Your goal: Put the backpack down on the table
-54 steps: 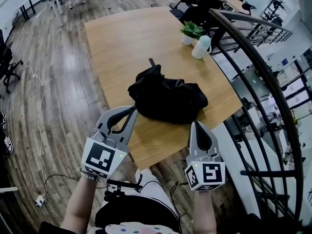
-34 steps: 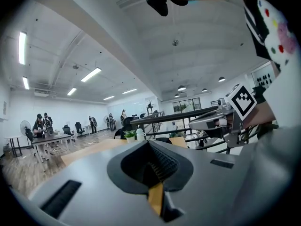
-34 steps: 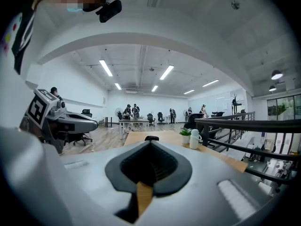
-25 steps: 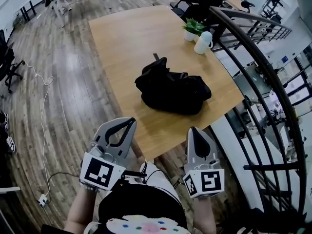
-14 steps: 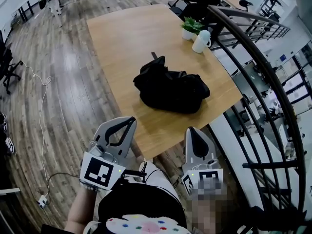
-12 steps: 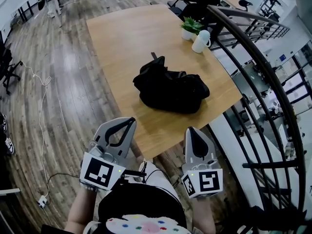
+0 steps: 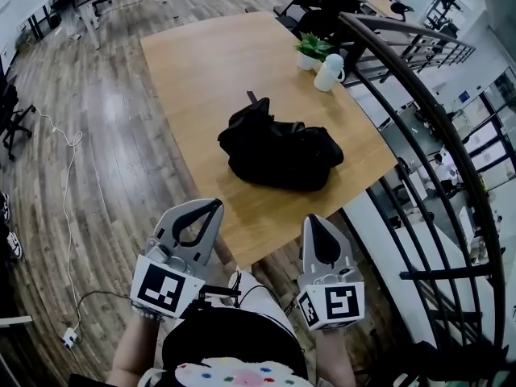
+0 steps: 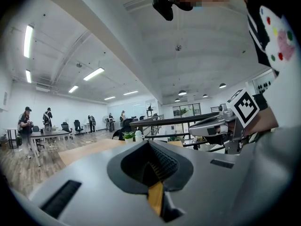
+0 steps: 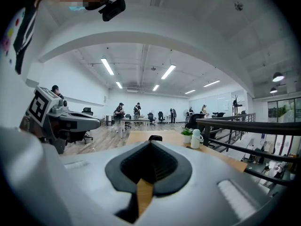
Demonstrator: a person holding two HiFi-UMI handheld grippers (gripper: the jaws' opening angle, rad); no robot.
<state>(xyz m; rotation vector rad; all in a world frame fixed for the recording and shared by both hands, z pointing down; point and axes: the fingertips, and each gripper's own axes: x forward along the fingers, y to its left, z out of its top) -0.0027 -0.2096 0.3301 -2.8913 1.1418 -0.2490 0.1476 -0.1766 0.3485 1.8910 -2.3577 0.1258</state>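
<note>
The black backpack (image 7: 278,151) lies slumped on the wooden table (image 7: 210,63), near its front right part, with nothing holding it. My left gripper (image 7: 208,208) is off the table's near edge, shut and empty. My right gripper (image 7: 318,220) hovers beside it, also shut and empty, just short of the table's corner. Both point toward the bag with a clear gap to it. In the right gripper view only the backpack's top (image 9: 154,138) peeks over the shut right gripper (image 9: 150,144), and the left gripper (image 9: 70,122) shows at the left. The left gripper view shows its own shut gripper (image 8: 149,144).
A potted plant (image 7: 314,49) and a white bottle (image 7: 329,72) stand at the table's far right edge. A dark curved railing (image 7: 419,127) runs close along the right side. Black chairs (image 7: 318,10) sit behind the table. A white cable (image 7: 71,176) trails over the wood floor on the left.
Since the earliest frame both grippers have drawn back from the backpack toward the person's body. Over the last second they have kept still, and the backpack has stayed put.
</note>
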